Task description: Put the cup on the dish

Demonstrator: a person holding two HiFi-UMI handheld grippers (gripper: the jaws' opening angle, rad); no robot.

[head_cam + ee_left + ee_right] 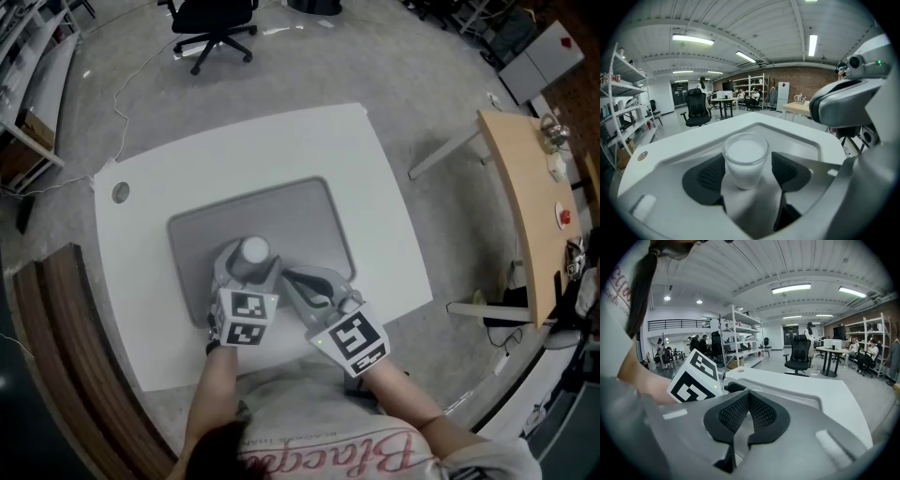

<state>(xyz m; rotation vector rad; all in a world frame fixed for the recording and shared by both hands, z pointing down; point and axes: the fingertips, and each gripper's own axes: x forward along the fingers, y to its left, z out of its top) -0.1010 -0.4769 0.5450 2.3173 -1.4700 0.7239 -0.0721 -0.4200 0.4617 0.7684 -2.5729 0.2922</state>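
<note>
A small clear cup (254,249) with a frosted white look stands upright on the grey dish (309,202), a flat tray with a raised rim on the white table. My left gripper (249,266) straddles the cup (746,161). Its dark pads (710,177) sit on either side of the cup with thin gaps, so the jaws are open and not pressing on it. My right gripper (289,276) hovers just right of the cup over the dish. Its pads (736,411) meet at the tips, shut with nothing between them. The left gripper's marker cube (696,378) shows beside it.
The white table (375,159) has a round cable hole (120,192) at its far left corner. A black office chair (214,28) stands beyond the table. A wooden desk (520,187) with small items stands to the right, and a dark curved counter edge (47,356) lies to the left.
</note>
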